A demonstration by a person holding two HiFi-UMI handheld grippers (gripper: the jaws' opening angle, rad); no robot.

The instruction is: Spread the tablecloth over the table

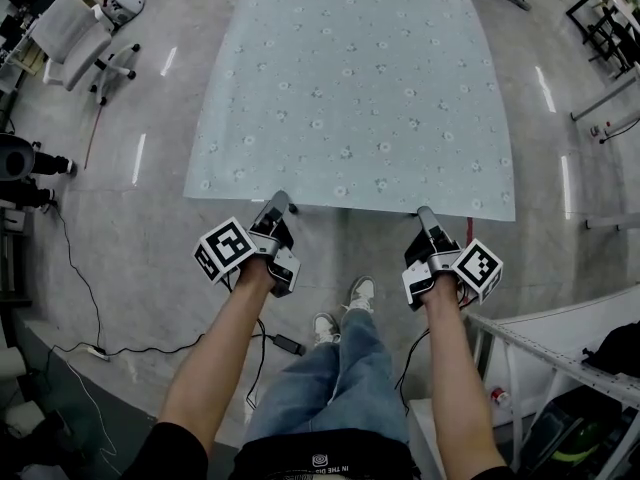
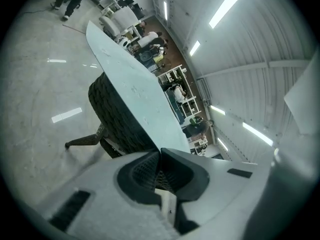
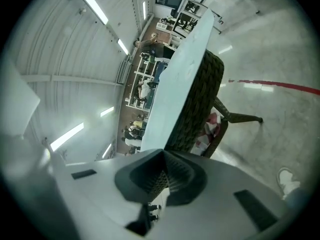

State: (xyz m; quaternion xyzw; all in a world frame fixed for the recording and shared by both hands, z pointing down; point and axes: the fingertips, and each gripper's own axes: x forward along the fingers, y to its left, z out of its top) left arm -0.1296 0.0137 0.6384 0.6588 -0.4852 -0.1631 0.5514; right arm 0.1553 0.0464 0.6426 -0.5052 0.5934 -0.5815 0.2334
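Observation:
A pale blue-green tablecloth [image 1: 350,88] with small flower prints lies flat over the table and hides the whole top in the head view. In the gripper views the dark woven table side [image 2: 117,121] [image 3: 200,101] shows under the cloth. My left gripper [image 1: 281,204] is at the cloth's near edge, left of centre, and its jaws [image 2: 160,151] are shut on the tablecloth [image 2: 135,91] edge. My right gripper [image 1: 425,211] meets the same near edge further right. The tablecloth [image 3: 175,84] edge runs into its shut jaws [image 3: 164,153].
A white office chair [image 1: 75,33] stands at the far left on the grey floor. Cables [image 1: 90,308] trail over the floor at the near left. A white frame [image 1: 560,343] is at the near right. The person's shoes [image 1: 345,313] stand just short of the table.

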